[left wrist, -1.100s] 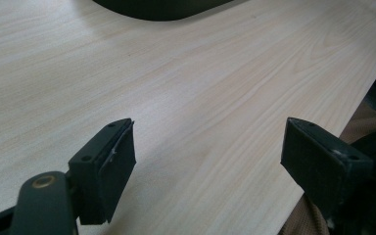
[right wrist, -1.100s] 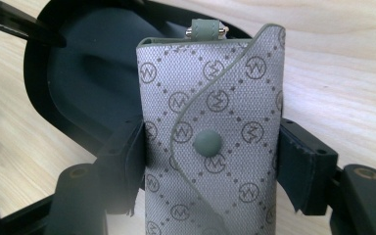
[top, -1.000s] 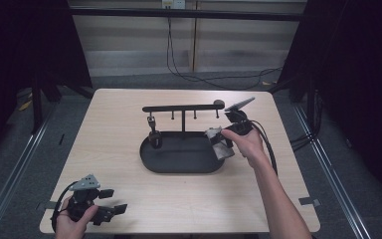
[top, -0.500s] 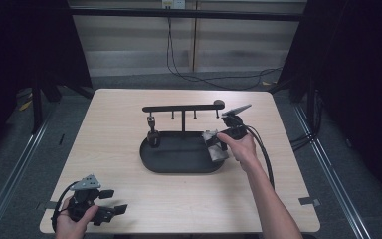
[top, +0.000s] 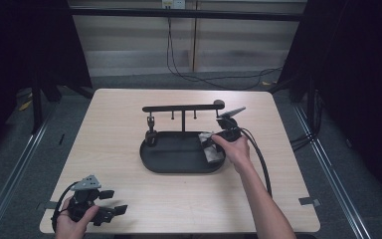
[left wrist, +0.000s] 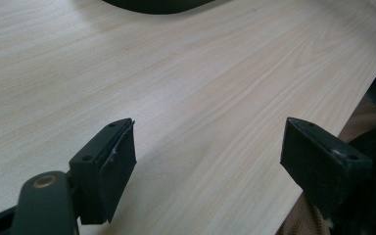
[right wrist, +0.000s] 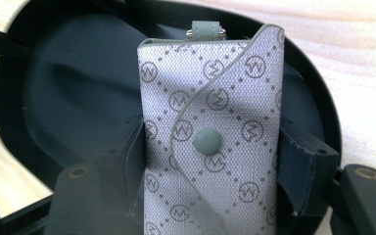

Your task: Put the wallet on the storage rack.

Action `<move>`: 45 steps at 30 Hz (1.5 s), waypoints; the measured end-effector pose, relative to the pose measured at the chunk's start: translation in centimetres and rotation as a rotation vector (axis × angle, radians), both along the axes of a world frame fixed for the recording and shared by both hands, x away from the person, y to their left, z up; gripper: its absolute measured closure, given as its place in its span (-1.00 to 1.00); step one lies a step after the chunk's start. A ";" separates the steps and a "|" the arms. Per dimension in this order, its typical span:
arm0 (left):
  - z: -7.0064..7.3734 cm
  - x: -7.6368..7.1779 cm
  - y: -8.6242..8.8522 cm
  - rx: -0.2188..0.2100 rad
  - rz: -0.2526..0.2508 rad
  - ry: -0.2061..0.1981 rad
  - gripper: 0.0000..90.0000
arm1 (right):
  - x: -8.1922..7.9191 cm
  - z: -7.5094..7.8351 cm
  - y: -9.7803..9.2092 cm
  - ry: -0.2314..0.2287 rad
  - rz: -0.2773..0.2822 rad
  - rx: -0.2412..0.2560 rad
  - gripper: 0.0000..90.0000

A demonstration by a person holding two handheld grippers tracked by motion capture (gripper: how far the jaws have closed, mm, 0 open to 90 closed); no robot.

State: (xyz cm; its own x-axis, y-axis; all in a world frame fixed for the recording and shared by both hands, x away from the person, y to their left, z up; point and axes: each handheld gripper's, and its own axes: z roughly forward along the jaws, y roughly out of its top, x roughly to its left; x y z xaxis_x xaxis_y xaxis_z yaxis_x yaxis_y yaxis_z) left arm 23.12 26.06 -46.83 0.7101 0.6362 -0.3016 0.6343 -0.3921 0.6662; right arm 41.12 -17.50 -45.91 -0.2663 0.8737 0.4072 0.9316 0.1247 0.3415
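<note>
My right gripper is shut on a grey pouch with a monogram pattern and a round snap; its jaws press both sides. In the high view the pouch hangs over the right end of a black oval tray, held by my right gripper; whether it touches the tray I cannot tell. The tray's dark floor lies behind the pouch. At the table's front left corner, my left gripper rests open. Between its jaws, my left gripper has just bare wood.
A black rack with a horizontal bar and small hooks stands on the tray's far edge; a small dark item hangs at its left. The light wooden table ends close in front of the left gripper. A cable trails from the right gripper.
My right gripper has moved the pouch slightly toward me and down at the tray's right end. The left gripper has stayed in place.
</note>
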 end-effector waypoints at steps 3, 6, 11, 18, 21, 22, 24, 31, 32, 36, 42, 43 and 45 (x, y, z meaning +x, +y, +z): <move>0.0 0.0 0.0 0.002 -0.001 0.001 -0.54 | 0.0 -0.5 0.1 0.014 -0.010 0.009 -0.26; -0.1 0.0 -0.1 0.008 0.001 -0.002 -0.54 | 0.0 -0.9 0.0 0.015 -0.007 0.013 -0.27; 0.0 0.0 0.0 -0.001 0.010 0.004 -0.54 | 0.0 -1.0 0.2 0.017 0.004 -0.002 -0.31; 0.0 0.1 0.0 -0.008 0.001 0.010 -0.54 | 0.0 -1.0 0.4 0.002 -0.002 -0.004 -0.37; 0.0 0.1 -0.1 -0.012 -0.002 0.005 -0.54 | -0.1 -0.6 0.2 -0.007 -0.010 -0.003 -0.45; 0.0 0.0 -0.1 -0.011 0.002 0.000 -0.54 | -0.1 -0.4 0.2 -0.007 -0.013 0.000 -0.45; 0.0 0.0 0.0 -0.017 0.008 -0.002 -0.54 | -0.2 -0.3 -0.1 -0.017 -0.014 0.014 -0.46; 0.0 0.2 0.4 -0.052 0.054 -0.007 -0.53 | -0.9 1.1 -1.2 -0.117 -0.023 0.040 -0.49; 0.1 0.2 0.3 -0.053 0.058 -0.007 -0.53 | -1.1 1.3 -1.3 -0.125 -0.024 0.042 -0.49; 0.0 0.3 0.0 -0.054 0.058 0.003 -0.53 | -1.6 1.8 -2.0 -0.159 -0.015 0.050 -0.43; -0.2 0.9 -1.0 -0.047 0.022 0.019 -0.53 | -2.8 1.7 -3.2 -0.210 -0.012 0.032 -0.37; -0.2 1.0 -1.1 -0.041 0.022 0.016 -0.53 | -2.9 1.6 -3.4 -0.208 -0.011 0.031 -0.36; -0.2 1.0 -1.2 -0.045 0.022 0.017 -0.53 | -3.3 1.4 -4.0 -0.224 -0.019 0.032 -0.35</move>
